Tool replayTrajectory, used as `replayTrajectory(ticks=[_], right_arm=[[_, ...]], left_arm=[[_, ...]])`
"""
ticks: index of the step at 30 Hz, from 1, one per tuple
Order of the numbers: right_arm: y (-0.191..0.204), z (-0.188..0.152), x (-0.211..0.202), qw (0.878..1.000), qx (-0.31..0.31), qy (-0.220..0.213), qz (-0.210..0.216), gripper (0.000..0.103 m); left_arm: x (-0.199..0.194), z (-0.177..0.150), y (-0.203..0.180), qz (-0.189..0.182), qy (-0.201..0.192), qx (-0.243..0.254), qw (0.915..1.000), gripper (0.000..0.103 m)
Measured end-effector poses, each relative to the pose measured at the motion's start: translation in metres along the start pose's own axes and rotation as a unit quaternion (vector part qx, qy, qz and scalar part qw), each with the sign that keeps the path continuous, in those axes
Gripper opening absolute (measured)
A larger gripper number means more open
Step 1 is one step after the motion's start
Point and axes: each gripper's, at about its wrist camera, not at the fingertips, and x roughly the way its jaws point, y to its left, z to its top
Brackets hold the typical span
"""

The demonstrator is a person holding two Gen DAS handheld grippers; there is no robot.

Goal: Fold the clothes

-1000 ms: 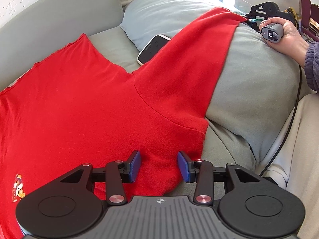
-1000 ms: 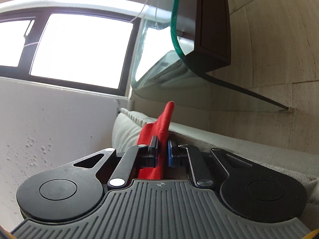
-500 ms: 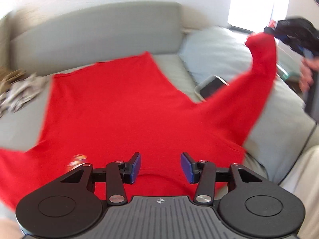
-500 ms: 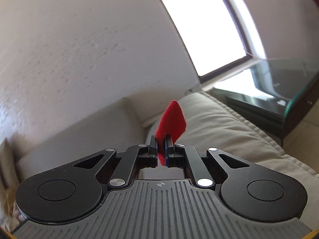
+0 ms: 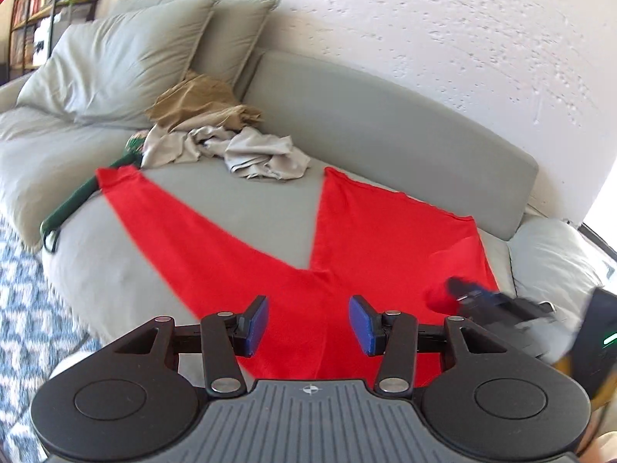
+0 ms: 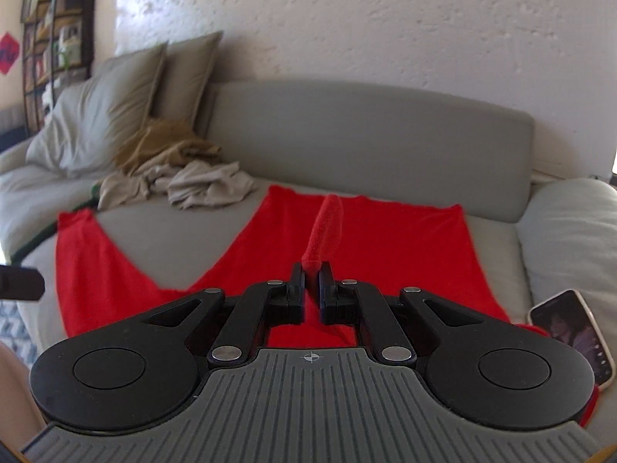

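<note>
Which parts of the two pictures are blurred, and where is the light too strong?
Left wrist view: the right gripper pinching the red garment is smeared by motion, and the right edge by the window is blown out. Right wrist view: mostly sharp; soft glare on the wall; the fisheye bends the sofa back.

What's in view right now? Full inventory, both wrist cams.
red garment: 1, red, spread flat on sofa seat
sofa: 1, grey, against white wall
crumpled clothes: small pile, beige and tan, back of seat
pillows: at least 2, grey-beige, sofa's far end
green garment: 1, dark green, beside red garment's far sleeve
phone: 1, pale case, screen lit, by near cushion
rug: 1, blue-white, floor
left tool: 1, black, open above garment
right tool: 1, black, pinching red sleeve tip
</note>
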Motion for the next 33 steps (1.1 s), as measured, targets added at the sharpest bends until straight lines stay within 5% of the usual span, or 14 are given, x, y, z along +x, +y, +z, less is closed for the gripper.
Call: replayTrajectory(ticks=[7, 9, 10, 11, 14, 25, 30, 33], right_arm=[[0.068, -0.021, 0.021, 0.992, -0.103, 0.060, 0.051, 0.008], [0.072, -0.024, 0.030, 0.986, -0.111, 0.098, 0.081, 0.021], [0.070, -0.023, 0.032, 0.982, -0.103, 0.112, 0.108, 0.041], [0.065, -0.023, 0.029, 0.981, -0.089, 0.115, 0.131, 0.049], [0.048, -0.019, 0.010, 0.981, -0.051, 0.103, 0.155, 0.052], [-0.092, -0.046, -0.070, 0.988, 0.113, 0.044, 0.099, 0.065], [-0.157, -0.080, -0.083, 0.972, 0.232, 0.019, 0.037, 0.065], [-0.184, -0.094, -0.073, 0.954, 0.297, 0.044, 0.025, 0.065]], left_arm=[[-0.006, 0.001, 0.043, 0.013, -0.018, -0.083, 0.9963, 0.045], [-0.004, 0.000, 0.046, 0.007, -0.018, -0.096, 0.9952, 0.045], [-0.002, -0.001, 0.046, 0.000, -0.014, -0.099, 0.9950, 0.045], [0.000, -0.002, 0.046, -0.006, -0.010, -0.102, 0.9948, 0.045], [0.006, -0.008, 0.041, -0.019, 0.002, -0.100, 0.9948, 0.045], [0.040, -0.037, -0.004, -0.041, 0.073, -0.034, 0.9959, 0.047], [0.050, -0.042, -0.006, -0.024, 0.071, -0.038, 0.9964, 0.047], [0.063, -0.036, -0.009, -0.006, 0.058, -0.018, 0.9982, 0.046]])
